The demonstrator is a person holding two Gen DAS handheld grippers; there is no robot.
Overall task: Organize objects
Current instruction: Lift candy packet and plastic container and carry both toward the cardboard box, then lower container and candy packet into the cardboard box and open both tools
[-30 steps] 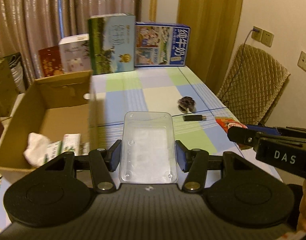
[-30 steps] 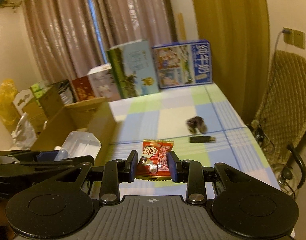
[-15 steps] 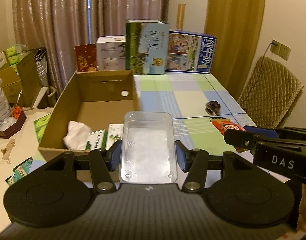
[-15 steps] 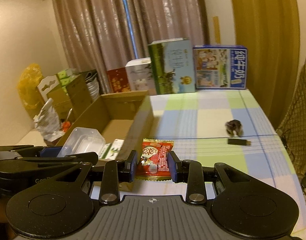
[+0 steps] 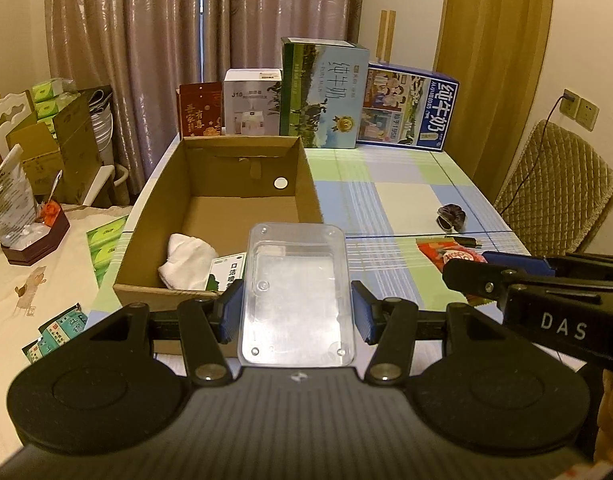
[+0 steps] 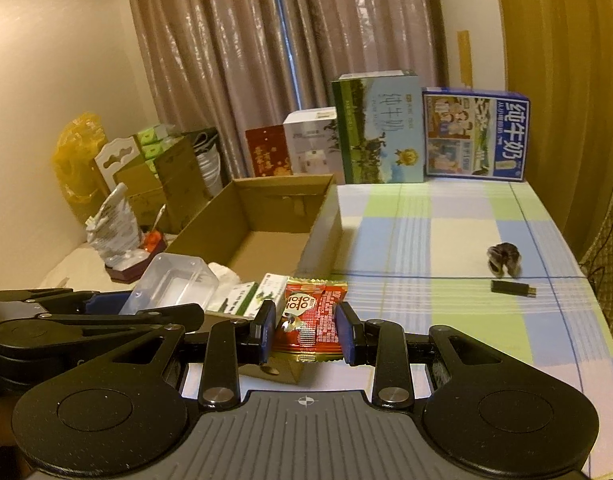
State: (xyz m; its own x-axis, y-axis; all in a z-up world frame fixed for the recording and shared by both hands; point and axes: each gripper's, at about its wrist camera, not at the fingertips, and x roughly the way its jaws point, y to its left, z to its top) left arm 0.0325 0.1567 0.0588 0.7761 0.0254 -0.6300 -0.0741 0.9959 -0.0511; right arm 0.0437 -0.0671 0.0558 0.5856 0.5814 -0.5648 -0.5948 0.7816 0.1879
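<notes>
My left gripper (image 5: 296, 312) is shut on a clear plastic container (image 5: 296, 292), held above the near right corner of an open cardboard box (image 5: 306, 184). Inside the box lie a white cloth (image 5: 186, 260) and small green-and-white packets (image 5: 228, 272). My right gripper (image 6: 305, 332) is shut on a red snack packet (image 6: 310, 316), hovering over the box's near corner (image 6: 322, 220). A dark hair scrunchie (image 6: 504, 258) and a black USB stick (image 6: 512, 289) lie on the checked tablecloth (image 6: 446, 240) to the right. The right gripper also shows at the right of the left wrist view.
Tall milk cartons (image 5: 322, 96) and smaller boxes (image 5: 252, 102) stand along the table's far edge. A quilted chair (image 5: 558, 184) stands at the right. Stacked cartons (image 5: 62, 140) and a bag (image 5: 10, 204) crowd the left, with packets (image 5: 54, 334) on the cream surface there.
Both grippers have swung left and risen, from over the tablecloth to above the cardboard box. Each keeps the same object in its grip.
</notes>
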